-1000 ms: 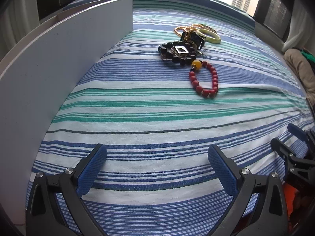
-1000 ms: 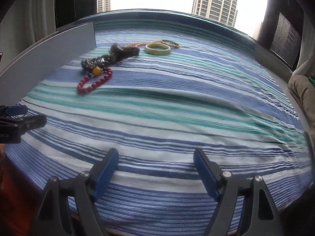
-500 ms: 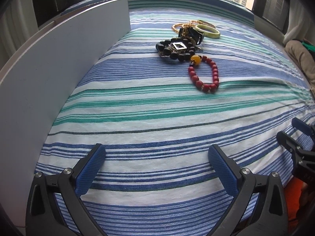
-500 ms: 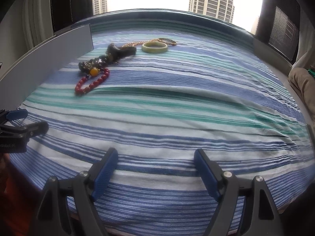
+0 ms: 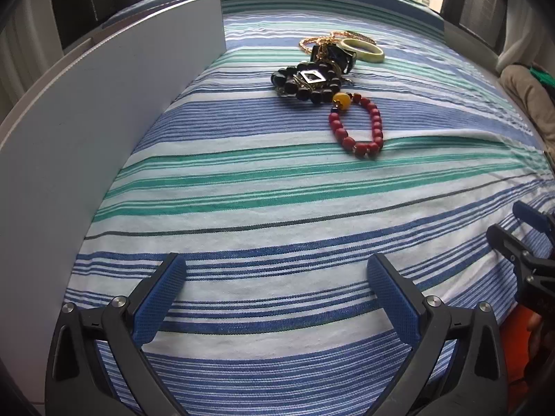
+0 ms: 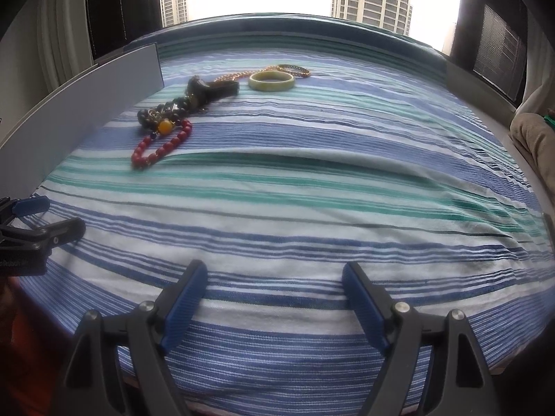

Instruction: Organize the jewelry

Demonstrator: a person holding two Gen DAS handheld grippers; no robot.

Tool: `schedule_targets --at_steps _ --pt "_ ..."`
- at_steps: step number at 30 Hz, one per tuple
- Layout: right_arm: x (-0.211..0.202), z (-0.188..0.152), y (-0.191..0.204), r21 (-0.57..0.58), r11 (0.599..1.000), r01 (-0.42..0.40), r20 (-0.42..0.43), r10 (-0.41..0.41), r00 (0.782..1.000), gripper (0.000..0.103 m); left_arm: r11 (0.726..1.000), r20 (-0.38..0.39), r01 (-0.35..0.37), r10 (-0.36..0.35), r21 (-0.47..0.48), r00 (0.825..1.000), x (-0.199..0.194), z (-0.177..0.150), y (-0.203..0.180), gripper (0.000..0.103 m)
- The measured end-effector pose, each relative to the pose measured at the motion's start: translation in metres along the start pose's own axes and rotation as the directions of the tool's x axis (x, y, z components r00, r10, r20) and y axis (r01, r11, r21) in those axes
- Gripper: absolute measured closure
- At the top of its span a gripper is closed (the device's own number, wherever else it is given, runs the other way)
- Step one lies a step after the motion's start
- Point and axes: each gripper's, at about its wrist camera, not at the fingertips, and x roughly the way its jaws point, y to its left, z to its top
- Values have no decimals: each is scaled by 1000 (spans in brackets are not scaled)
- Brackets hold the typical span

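A: Striped cloth [image 5: 263,187] across whole work surface, window and towers behind. Jewellery heaped at far side: red bead bracelet [image 5: 359,126] nearest, touching black bead bracelet [image 5: 305,85]; beyond these, dark watch-like piece [image 5: 333,56], gold chain [image 5: 312,41], pale green bangle [image 5: 362,49].

B: Confirmed from right side. Red bead bracelet [image 6: 161,145] flat on cloth, bangle [image 6: 272,80] apart from pile, thin dark bangle [image 6: 295,68] just behind. Grey board [image 5: 104,111] upright along left edge, beside pile.

A: Change versus a second ago: pile larger and lower in left view, so left gripper [image 5: 275,298] advanced toward jewellery. Fingers spread wide, holding nothing.

B: Right gripper [image 6: 274,300] likewise apart, nothing between pads. Slight advance only.

A: Judgement: approach phase, nothing sorted yet. Red bracelet probably first pick, being nearest and least tangled.

B: Risk noted: amber bead [image 5: 341,100] against black beads, possible drag.
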Motion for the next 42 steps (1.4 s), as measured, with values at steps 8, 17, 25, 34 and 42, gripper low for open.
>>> schedule_targets --at_steps 8,17,25,34,42 --pt "-1 0 -1 -1 1000 -6 -6 6 1000 21 1000 -2 5 -5 9 1000 0 0 0 0" --pt "-1 0 -2 -1 1000 -5 -5 5 1000 21 1000 -2 5 -5 8 1000 0 -1 0 0" --pt "-1 0 -2 0 1000 -5 -4 5 1000 21 1000 -1 5 -5 8 1000 -1 -1 0 0" --pt "-2 -1 -2 0 1000 -5 -7 5 1000 21 1000 -5 0 0 -13 1000 -2 -3 1 0" --pt "-7 19 -20 25 995 -93 -46 94 994 21 984 65 57 -47 -167 997 -23 -14 24 1"
